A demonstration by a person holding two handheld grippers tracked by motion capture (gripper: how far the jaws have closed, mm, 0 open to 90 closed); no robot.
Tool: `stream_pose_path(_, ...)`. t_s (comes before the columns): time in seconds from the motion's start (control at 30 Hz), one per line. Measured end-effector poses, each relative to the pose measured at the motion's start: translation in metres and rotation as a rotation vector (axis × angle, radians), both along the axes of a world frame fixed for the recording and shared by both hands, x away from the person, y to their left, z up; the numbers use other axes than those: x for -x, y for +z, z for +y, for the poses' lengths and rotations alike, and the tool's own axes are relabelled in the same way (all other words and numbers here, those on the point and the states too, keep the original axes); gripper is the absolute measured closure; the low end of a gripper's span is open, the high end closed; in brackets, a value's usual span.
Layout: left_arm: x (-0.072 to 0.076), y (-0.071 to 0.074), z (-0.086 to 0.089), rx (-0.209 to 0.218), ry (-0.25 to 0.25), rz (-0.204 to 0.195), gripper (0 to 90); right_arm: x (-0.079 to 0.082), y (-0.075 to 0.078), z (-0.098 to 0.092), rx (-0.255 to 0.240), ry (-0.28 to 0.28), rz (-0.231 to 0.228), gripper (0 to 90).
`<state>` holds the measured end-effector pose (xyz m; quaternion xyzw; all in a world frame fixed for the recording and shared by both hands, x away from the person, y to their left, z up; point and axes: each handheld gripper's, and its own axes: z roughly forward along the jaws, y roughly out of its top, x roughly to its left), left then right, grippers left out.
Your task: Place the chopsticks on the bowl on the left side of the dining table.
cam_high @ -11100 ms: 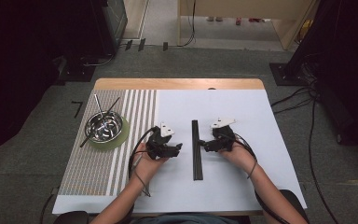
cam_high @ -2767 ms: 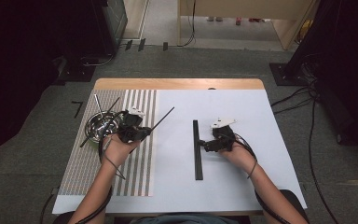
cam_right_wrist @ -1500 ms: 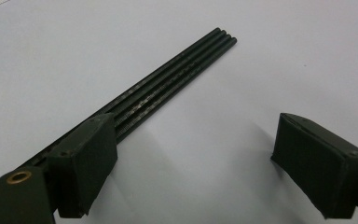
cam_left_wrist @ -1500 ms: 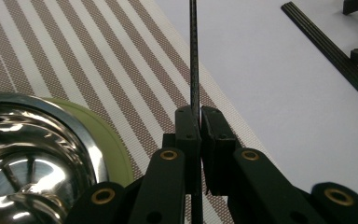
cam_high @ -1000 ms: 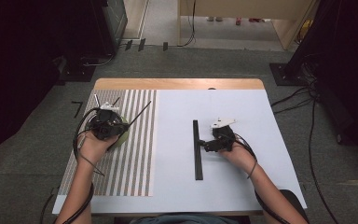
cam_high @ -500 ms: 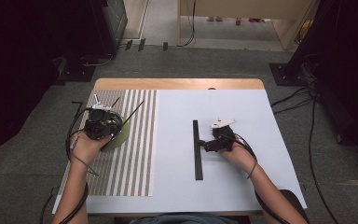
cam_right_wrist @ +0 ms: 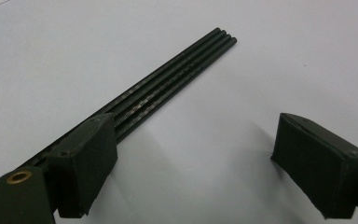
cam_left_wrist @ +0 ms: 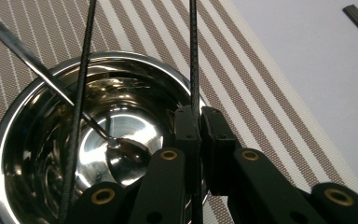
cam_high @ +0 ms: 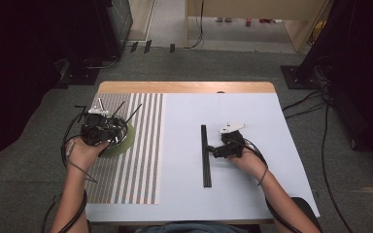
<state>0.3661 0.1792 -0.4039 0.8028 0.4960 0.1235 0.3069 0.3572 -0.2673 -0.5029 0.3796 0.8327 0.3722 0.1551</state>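
Observation:
My left gripper (cam_high: 108, 130) hangs over a shiny steel bowl (cam_high: 118, 137) on the striped mat, shut on one thin black chopstick (cam_high: 134, 112) that points up and away to the right. In the left gripper view the jaws (cam_left_wrist: 199, 116) pinch this chopstick (cam_left_wrist: 193, 56) above the bowl (cam_left_wrist: 14, 116). Inside lean a metal spoon (cam_left_wrist: 28, 60) and another black chopstick (cam_left_wrist: 79, 116). My right gripper (cam_high: 213, 151) rests on the white table beside a row of several black chopsticks (cam_high: 205, 155). Its jaws (cam_right_wrist: 196, 140) stand open and hold nothing, the left one next to the chopsticks (cam_right_wrist: 177, 74).
The bowl stands on a green round underlay (cam_high: 127, 141) on the brown and white striped mat (cam_high: 141, 160). The white tabletop (cam_high: 252, 111) has a wooden strip along its far edge. Cables trail from both grippers, and dark equipment stands on the floor around.
My left gripper has shifted a little left and nearer to the person with the chopstick, staying over the bowl. The right gripper has kept still.

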Motion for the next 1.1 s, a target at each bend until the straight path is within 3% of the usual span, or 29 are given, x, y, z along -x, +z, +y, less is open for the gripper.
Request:
stream_pose_path(0.7,0.000,-0.002,0.020,-0.014,0.050,-0.010,87.4,0.000,0.000,0.000,0.000,0.000,0.000,13.5)
stream_pose_path(0.87,-0.001,-0.003,0.022,-0.054,0.057,-0.018,87.3,0.000,0.000,0.000,0.000,0.000,0.000,13.5)
stream_pose_path(1.1,-0.002,-0.006,0.025,-0.072,0.065,-0.020,87.3,0.000,0.000,0.000,0.000,0.001,-0.001,13.5)
